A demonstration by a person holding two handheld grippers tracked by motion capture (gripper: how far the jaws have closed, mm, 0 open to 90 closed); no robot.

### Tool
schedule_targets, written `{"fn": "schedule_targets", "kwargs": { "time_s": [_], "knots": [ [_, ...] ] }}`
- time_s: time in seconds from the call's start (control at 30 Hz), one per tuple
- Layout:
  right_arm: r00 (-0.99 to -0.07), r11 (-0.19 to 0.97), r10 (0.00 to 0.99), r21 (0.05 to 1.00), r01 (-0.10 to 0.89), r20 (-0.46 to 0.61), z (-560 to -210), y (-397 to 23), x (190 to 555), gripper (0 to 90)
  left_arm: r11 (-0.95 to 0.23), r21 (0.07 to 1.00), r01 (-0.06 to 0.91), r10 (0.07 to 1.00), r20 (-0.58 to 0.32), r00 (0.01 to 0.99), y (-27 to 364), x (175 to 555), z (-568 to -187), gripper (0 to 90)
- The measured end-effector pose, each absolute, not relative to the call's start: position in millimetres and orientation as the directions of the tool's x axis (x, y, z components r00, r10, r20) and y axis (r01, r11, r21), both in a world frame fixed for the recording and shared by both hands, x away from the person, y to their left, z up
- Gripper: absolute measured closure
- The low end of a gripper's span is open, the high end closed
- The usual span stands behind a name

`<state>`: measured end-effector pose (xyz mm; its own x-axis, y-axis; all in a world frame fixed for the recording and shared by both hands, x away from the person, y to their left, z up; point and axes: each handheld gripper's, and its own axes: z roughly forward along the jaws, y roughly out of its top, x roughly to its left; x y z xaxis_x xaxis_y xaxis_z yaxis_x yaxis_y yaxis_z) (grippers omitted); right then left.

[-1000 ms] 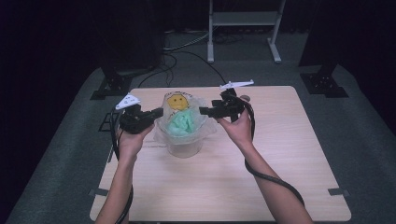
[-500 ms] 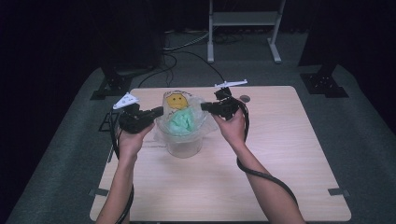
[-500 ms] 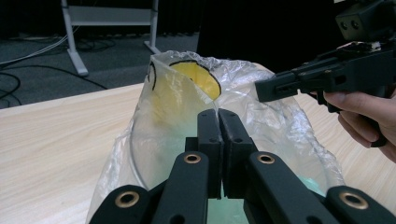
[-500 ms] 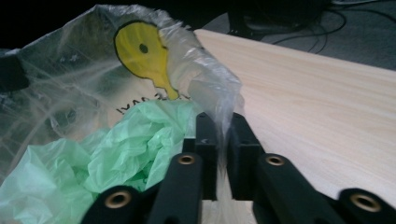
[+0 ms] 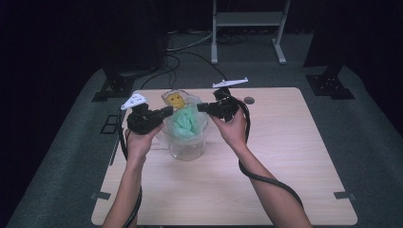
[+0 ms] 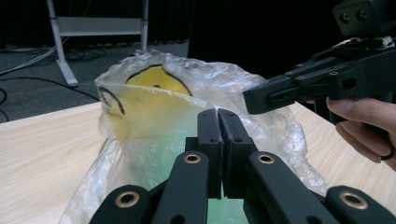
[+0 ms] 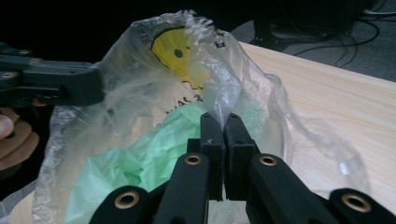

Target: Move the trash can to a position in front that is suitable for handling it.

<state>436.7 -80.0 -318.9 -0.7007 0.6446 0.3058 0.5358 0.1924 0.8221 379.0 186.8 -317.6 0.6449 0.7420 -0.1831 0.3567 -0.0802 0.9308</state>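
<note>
Plastic bag (image 5: 183,105), clear with a yellow smiley print, stands near the far left part of the wooden table (image 5: 285,166) in the high view, and green crumpled material (image 5: 183,124) fills its middle; its lower part looks like a rounded clear bowl shape, but I cannot tell if that is a separate container. Both forearms reach forward from the bottom edge. The left hand (image 5: 138,142) brings the left gripper (image 5: 167,111) to the bag's left edge, and the right hand (image 5: 233,130) brings the right gripper (image 5: 202,107) to its right edge, so the two point toward each other. In the left gripper view, the left gripper (image 6: 218,114) has its jaws pressed together at the wrinkled film of the bag (image 6: 154,112), apparently pinching it; the right gripper (image 6: 254,95) comes in from the right and touches the bag's upper edge. In the right gripper view, the right gripper (image 7: 219,122) is clenched on a fold of film that rises between its jaws, the green material (image 7: 144,161) lies just behind, and the smiley face shows on the far wall of the bag (image 7: 140,88).
</note>
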Motion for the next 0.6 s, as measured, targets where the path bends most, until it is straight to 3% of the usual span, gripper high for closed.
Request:
{"fn": "schedule_targets", "kwargs": {
  "time_s": [0.6],
  "knots": [
    [-0.719,0.152,0.529,0.783,0.603,0.451,-314,-70,441,87.5,-0.142,0.918,0.371,0.714,-0.164,0.681,153,381,-334,88.5]
  ]
}}
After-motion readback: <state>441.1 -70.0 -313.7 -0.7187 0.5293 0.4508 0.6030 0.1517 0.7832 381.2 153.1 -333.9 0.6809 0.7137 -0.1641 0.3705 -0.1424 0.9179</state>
